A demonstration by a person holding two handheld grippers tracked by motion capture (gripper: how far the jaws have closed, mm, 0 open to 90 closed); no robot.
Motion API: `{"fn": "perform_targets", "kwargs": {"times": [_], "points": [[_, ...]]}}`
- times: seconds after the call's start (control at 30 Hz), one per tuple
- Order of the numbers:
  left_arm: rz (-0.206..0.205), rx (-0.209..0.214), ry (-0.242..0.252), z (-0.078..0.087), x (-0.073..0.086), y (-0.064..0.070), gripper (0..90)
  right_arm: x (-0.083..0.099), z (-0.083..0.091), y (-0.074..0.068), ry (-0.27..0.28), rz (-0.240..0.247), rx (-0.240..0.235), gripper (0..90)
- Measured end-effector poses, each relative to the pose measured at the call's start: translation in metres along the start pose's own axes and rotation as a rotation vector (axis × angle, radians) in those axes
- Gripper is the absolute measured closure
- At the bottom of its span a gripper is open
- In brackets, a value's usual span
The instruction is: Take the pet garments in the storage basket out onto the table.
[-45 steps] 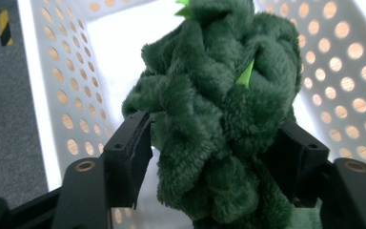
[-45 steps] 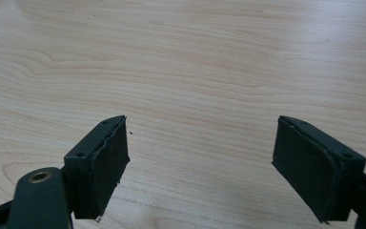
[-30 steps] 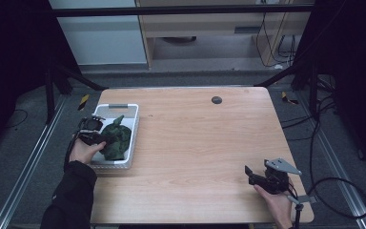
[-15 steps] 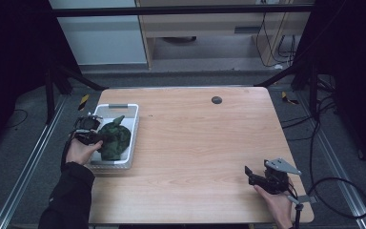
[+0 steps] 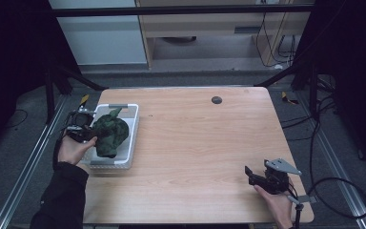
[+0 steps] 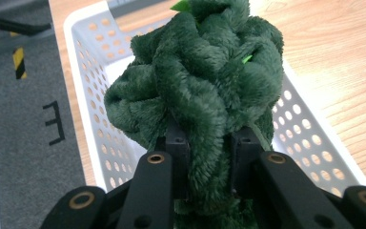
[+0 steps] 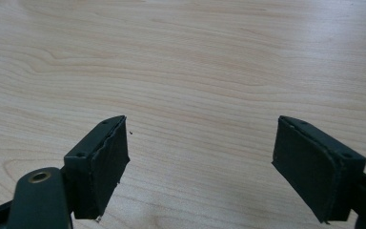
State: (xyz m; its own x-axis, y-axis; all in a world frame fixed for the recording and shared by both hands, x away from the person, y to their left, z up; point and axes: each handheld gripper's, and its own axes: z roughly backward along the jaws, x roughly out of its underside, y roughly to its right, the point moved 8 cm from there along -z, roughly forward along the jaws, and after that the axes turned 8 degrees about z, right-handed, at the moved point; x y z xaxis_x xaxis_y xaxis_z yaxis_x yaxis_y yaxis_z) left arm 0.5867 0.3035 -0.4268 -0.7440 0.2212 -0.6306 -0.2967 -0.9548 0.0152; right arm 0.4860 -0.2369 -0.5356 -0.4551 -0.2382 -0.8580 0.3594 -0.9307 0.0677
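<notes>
Our left gripper (image 5: 86,133) is clamped on a dark green plush cloth (image 5: 109,134), and in the left gripper view we see a fold of that cloth (image 6: 205,90) pinched between the two black jaws, with the rest of it bunched up above them. We hold the bundle over the white perforated basket (image 5: 129,143), which sits at the left edge of the wooden table (image 5: 200,143). From the high view we cannot tell whether the lower end of the cloth touches the basket floor. The basket wall (image 6: 305,138) shows on both sides of the cloth in the left gripper view, and a small bright green tip pokes out near the top of the bundle. Our left hand (image 5: 71,150) grips the tool from the near left side, just beside the basket.

Our right gripper (image 5: 262,177) rests at the near right corner of the table, well apart from the basket. Its jaws stand wide apart with nothing between them, and in the right gripper view we see bare wood grain (image 7: 195,71) ahead of them. A small dark round spot (image 5: 216,99) sits on the table toward the far edge.
</notes>
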Motion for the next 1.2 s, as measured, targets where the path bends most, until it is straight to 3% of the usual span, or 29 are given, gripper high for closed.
{"fn": "perform_targets", "kwargs": {"times": [0.5,0.77,1.2], "points": [[-0.031,-0.009,0.064,0.034,-0.015,0.002,74.6,-0.001,0.0,-0.001,-0.002,0.001,0.001,19.1],[-0.065,0.011,0.094,0.05,-0.021,0.014,74.6,-0.001,0.001,-0.002,-0.003,0.002,0.001,19.1],[-0.138,0.054,0.106,0.062,-0.029,0.039,74.7,-0.001,0.001,-0.001,0.001,0.007,0.007,19.0]]}}
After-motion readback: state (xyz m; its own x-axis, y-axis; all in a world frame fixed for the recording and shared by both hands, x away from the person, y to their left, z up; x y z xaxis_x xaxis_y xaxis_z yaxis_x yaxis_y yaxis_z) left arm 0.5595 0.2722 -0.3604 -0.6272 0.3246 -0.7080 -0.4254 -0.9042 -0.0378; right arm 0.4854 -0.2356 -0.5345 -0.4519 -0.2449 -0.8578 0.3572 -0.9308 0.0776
